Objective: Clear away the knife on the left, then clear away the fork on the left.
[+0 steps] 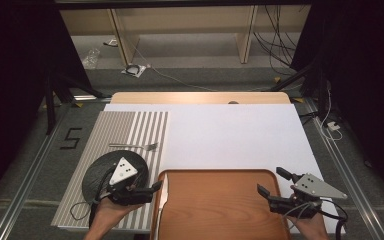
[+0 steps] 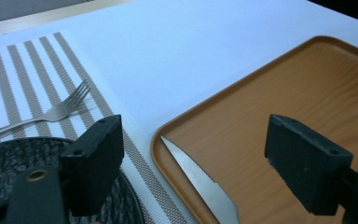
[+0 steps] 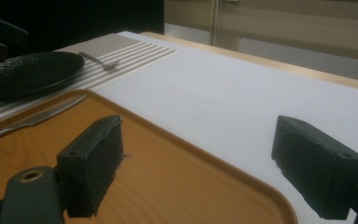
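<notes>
Two grippers are in my hands at the near edge of the worktop (image 1: 230, 125), and both stand with their fingers wide apart and nothing between them. My left gripper (image 1: 152, 189) hovers at the left rim of the wooden tray (image 1: 220, 205), just beside the black plate (image 1: 100, 172). In the left gripper view its fingers (image 2: 95, 158) frame the tray's left edge, and no earlier picture lets me say more than that they gape with only air between them. Below them lies the knife (image 2: 200, 184), flat inside the tray along its left rim, its serrated blade pointing to the far side, its handle end cut off at the near edge of that view. The fingers do not touch it. In the right gripper view the knife (image 3: 32, 119) shows as a pale strip at the tray's left side.

My right gripper (image 1: 272, 182) hangs over the right part of the tray, well apart from the knife, its fingers (image 3: 95, 163) spread above the bare wood and the tray's far rim.

On the striped placemat (image 1: 130, 130) at the left, the plate sits near me and the fork (image 1: 135, 146) lies just beyond it, tines to the right. The fork rests apart from the plate.
</notes>
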A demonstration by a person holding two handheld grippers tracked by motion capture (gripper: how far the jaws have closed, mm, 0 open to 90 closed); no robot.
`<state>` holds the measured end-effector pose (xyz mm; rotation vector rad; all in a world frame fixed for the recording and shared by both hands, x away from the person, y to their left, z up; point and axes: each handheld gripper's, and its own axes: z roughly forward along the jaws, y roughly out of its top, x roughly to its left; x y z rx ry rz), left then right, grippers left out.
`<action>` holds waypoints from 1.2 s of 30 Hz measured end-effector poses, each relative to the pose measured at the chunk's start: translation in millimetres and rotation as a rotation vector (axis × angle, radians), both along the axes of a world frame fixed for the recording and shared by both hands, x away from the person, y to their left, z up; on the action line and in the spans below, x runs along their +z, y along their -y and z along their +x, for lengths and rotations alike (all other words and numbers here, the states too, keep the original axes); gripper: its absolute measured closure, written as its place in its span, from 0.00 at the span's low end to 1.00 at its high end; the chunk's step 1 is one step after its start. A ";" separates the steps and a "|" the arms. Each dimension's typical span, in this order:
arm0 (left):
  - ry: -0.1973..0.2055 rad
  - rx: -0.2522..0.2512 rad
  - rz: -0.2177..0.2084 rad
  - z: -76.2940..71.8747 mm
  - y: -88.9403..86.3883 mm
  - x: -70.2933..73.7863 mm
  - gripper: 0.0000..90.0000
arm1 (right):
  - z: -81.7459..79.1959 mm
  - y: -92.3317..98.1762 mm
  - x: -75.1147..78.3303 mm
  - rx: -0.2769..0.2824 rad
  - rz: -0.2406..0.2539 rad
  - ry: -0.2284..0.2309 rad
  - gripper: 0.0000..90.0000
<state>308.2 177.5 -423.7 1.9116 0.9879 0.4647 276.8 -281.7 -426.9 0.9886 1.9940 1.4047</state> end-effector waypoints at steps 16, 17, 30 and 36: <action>0.004 0.072 0.000 13.3 -22.1 2.4 0.24 | 0.2 -0.6 -0.3 0.000 -0.001 0.003 0.19; 0.007 0.076 0.003 14.9 -23.6 3.2 0.24 | 0.1 -0.2 -0.2 -0.002 -0.005 -0.001 0.19; -0.013 0.125 0.105 51.0 -46.1 10.6 0.24 | 0.9 0.5 -0.6 -0.005 -0.001 -0.006 0.20; -0.049 0.126 0.161 74.5 -54.1 10.9 0.25 | 0.9 0.3 -0.5 -0.006 -0.001 -0.006 0.20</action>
